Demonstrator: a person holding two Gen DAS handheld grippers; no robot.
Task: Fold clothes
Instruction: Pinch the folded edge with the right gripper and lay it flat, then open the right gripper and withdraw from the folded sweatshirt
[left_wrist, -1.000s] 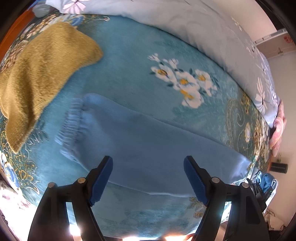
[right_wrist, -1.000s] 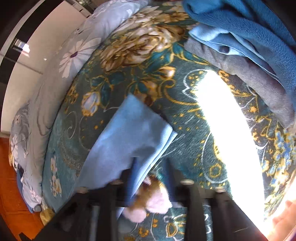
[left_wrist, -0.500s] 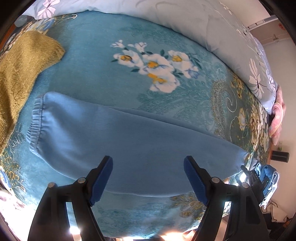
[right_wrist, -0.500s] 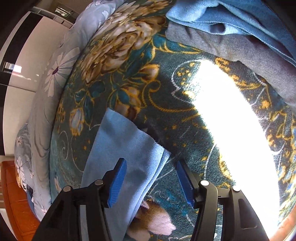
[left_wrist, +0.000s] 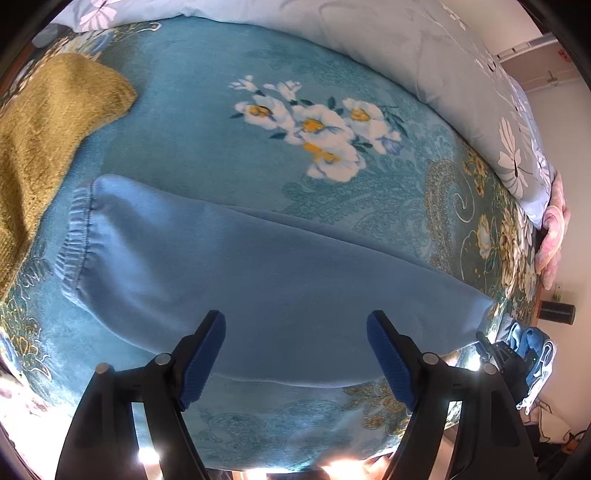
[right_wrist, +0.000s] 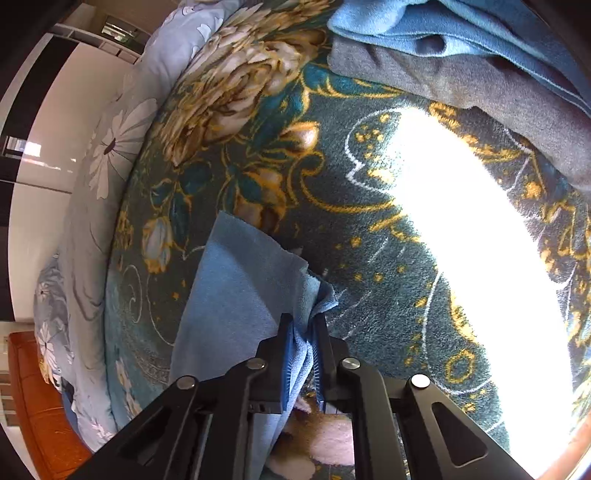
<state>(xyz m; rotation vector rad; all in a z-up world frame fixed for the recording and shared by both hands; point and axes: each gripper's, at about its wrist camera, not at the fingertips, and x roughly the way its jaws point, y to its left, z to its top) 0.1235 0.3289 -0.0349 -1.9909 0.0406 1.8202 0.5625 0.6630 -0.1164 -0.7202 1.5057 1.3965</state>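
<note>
Light blue trousers (left_wrist: 258, 280) lie folded lengthwise across the teal flowered blanket (left_wrist: 207, 122), the ribbed cuff at the left. My left gripper (left_wrist: 295, 354) is open and empty, hovering over the trousers' near edge. In the right wrist view the trousers' other end (right_wrist: 240, 295) lies on the blanket. My right gripper (right_wrist: 303, 343) is shut on the corner of that end, the cloth bunched between its blue pads.
A mustard knitted garment (left_wrist: 48, 136) lies at the left. A pale flowered quilt (left_wrist: 424, 51) runs along the far side. A heap of blue and grey clothes (right_wrist: 480, 62) lies at the far right. A bright sun patch (right_wrist: 472, 258) falls on the blanket.
My right gripper was open around the trousers' corner half a second ago and has now shut on it. The left view has shifted slightly; the left gripper stays open.
</note>
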